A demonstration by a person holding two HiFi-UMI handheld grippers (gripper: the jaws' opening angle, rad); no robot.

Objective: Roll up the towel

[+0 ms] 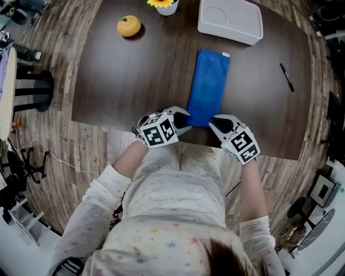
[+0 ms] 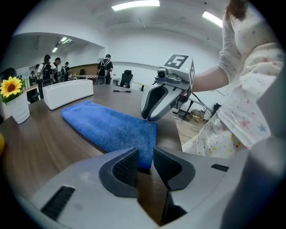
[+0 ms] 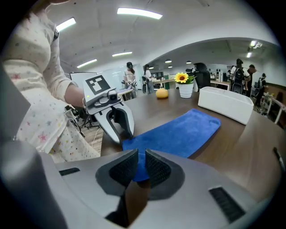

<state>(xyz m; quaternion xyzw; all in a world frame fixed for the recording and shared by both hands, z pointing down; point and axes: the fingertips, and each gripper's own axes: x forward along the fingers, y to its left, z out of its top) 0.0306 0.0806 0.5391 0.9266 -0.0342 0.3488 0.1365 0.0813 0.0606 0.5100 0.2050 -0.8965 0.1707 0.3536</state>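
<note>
A blue towel (image 1: 208, 86) lies flat and unrolled on the dark brown table (image 1: 124, 81), its long side running away from me. My left gripper (image 1: 185, 122) sits at the towel's near left corner and my right gripper (image 1: 213, 124) at the near right corner. In the left gripper view the jaws (image 2: 145, 155) stand a narrow gap apart with bare table showing between them, and the towel's edge (image 2: 111, 127) lies just past the tips. In the right gripper view the gripper (image 3: 139, 157) is also narrowly open, with the towel (image 3: 178, 134) just beyond its tips.
A white tray (image 1: 230, 20) stands past the towel's far end. A yellow fruit (image 1: 129, 26) and a sunflower pot (image 1: 164, 5) are at the back left, and a black pen (image 1: 287, 77) lies at the right. The table's front edge runs just under both grippers.
</note>
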